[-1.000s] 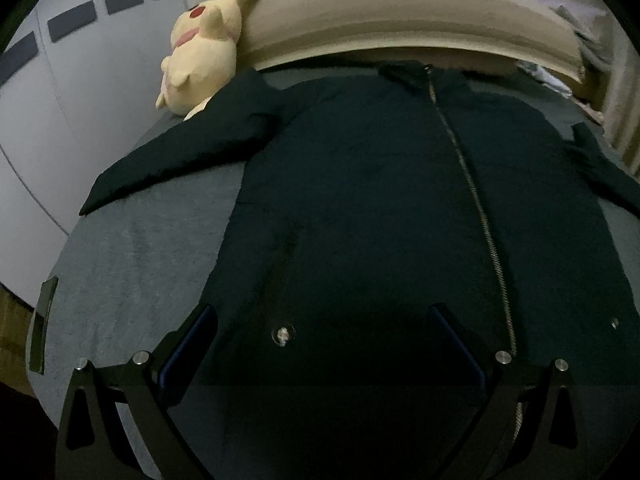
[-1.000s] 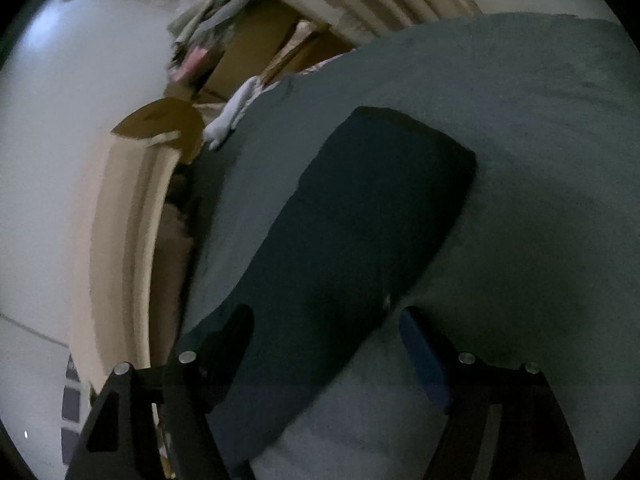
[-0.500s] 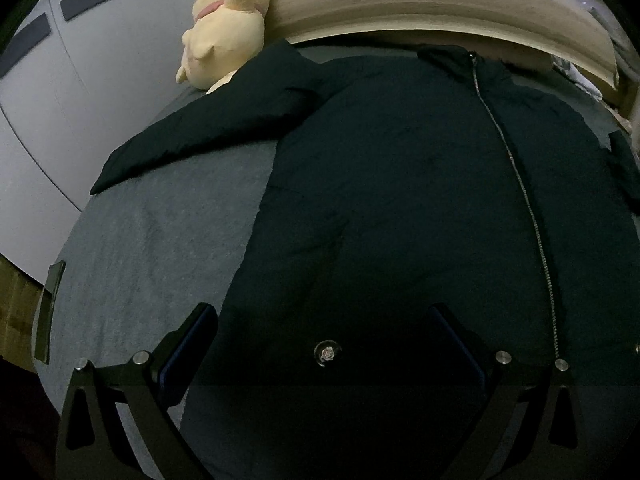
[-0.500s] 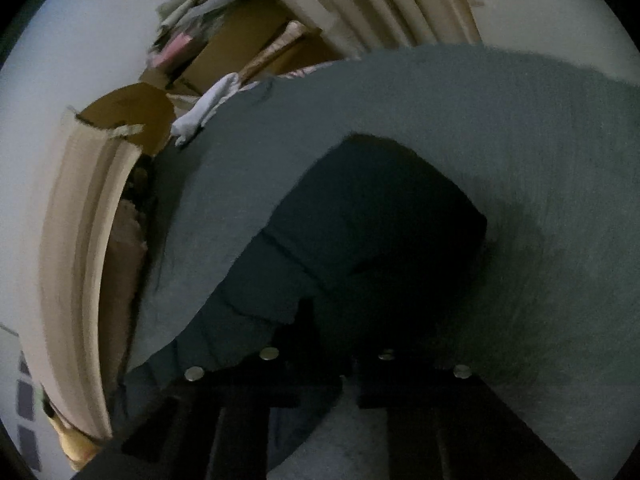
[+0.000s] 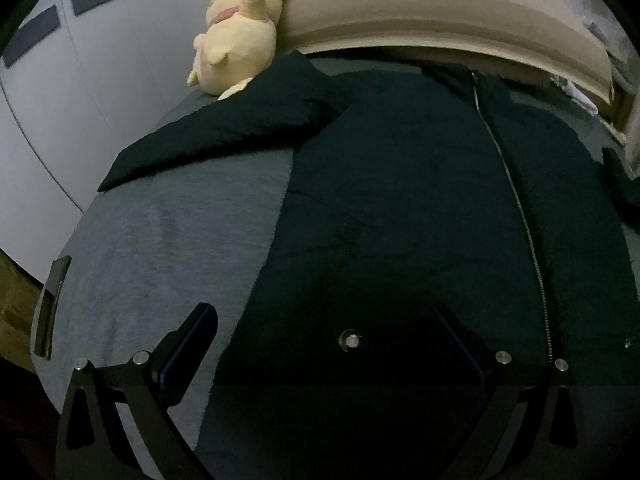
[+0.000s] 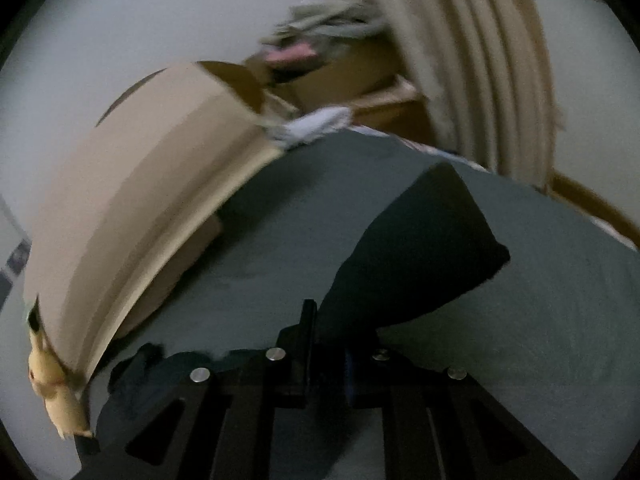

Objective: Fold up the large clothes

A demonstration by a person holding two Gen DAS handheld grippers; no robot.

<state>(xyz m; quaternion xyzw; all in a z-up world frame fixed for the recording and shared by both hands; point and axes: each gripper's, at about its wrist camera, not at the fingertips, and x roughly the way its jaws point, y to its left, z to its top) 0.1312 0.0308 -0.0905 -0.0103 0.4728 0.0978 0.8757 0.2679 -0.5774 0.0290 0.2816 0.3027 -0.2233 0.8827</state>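
A dark zip-up jacket (image 5: 400,208) lies face up on a grey bed (image 5: 168,248), its zipper running down the right half and one sleeve (image 5: 224,136) spread out to the left. My left gripper (image 5: 324,320) hovers open over the jacket's lower hem, near a metal snap (image 5: 350,339), with nothing between its fingers. In the right wrist view my right gripper (image 6: 326,340) is shut on the jacket's other sleeve (image 6: 420,248), which hangs lifted above the grey bed (image 6: 560,320).
A yellow plush toy (image 5: 240,36) leans against the beige headboard (image 5: 440,12) at the bed's top left. Cardboard boxes (image 6: 340,76) with piled clothes and a curtain (image 6: 480,60) stand beyond the bed's right side. A white wall lies to the left.
My right gripper has shut on the sleeve and risen with it while rolling. My left gripper has drifted left along the hem, still open.
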